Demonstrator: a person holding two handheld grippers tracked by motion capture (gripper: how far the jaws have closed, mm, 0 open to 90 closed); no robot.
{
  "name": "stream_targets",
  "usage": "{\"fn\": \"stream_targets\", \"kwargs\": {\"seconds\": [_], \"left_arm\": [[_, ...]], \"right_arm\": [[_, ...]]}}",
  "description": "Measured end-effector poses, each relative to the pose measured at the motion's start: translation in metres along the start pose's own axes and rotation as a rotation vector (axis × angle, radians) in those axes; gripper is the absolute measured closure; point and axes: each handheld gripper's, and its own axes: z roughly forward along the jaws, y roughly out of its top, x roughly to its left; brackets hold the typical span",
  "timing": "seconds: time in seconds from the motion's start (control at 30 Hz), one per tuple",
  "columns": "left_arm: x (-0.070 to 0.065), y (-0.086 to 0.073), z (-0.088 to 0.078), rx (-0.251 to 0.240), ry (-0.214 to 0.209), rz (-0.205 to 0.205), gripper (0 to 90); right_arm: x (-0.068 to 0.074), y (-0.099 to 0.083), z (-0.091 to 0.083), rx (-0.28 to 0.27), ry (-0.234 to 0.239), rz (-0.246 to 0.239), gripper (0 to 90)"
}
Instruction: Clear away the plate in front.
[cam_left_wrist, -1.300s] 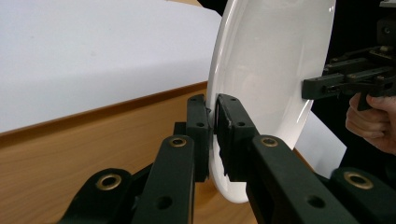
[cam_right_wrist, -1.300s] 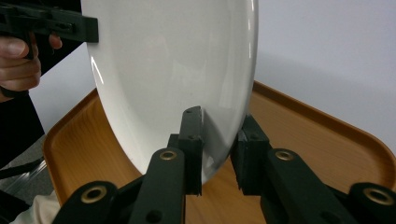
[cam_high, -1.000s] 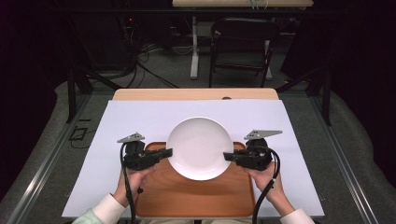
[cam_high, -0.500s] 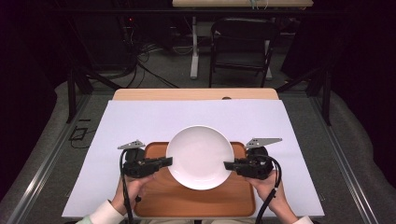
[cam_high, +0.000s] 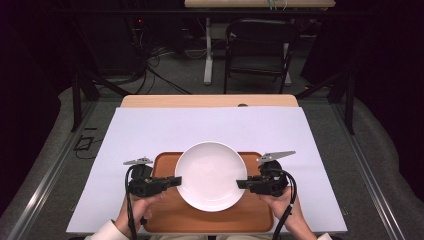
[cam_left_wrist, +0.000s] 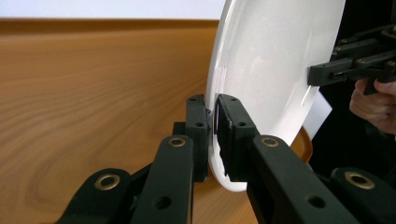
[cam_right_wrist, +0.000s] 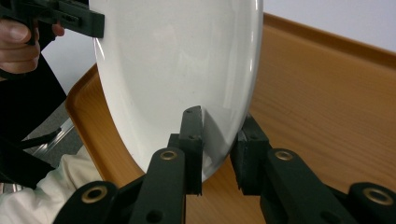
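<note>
While both hands reach inward (palms low), jaws clench the plate (cam_high: 210, 175) rim.

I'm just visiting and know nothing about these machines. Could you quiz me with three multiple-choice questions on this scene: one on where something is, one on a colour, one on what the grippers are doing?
1. Where is the white plate?
A. over the wooden tray
B. on the chair
C. on the floor

2. What colour is the sheet under the tray?
A. red
B. white
C. green

3. How do the left gripper and right gripper stand?
A. both open, away from the plate
B. one shut, one open
C. both shut on the plate's rim

Answers: 1 A, the high view shows the plate above the tray. 2 B, the sheet is plainly white. 3 C, each gripper view shows the rim between closed jaws.
</note>
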Motion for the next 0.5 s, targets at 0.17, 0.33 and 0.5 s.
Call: {"fn": "stream_targets", "kwargs": {"seconds": [0.17,0.33,0.5], "left_arm": [[0.004,-0.005,-0.001,0.029,-0.012,-0.022,83.2],[0.008,-0.009,0.005,0.086,0.012,-0.034,82.8],[0.012,-0.010,0.012,0.149,0.069,-0.016,81.5]], "right_arm": [[-0.001,-0.002,0.007,0.041,0.007,0.016,76.0],[-0.004,-0.006,0.018,0.114,-0.003,0.032,75.2],[-0.003,-0.007,0.026,0.140,-0.022,0.039,75.2]]}}
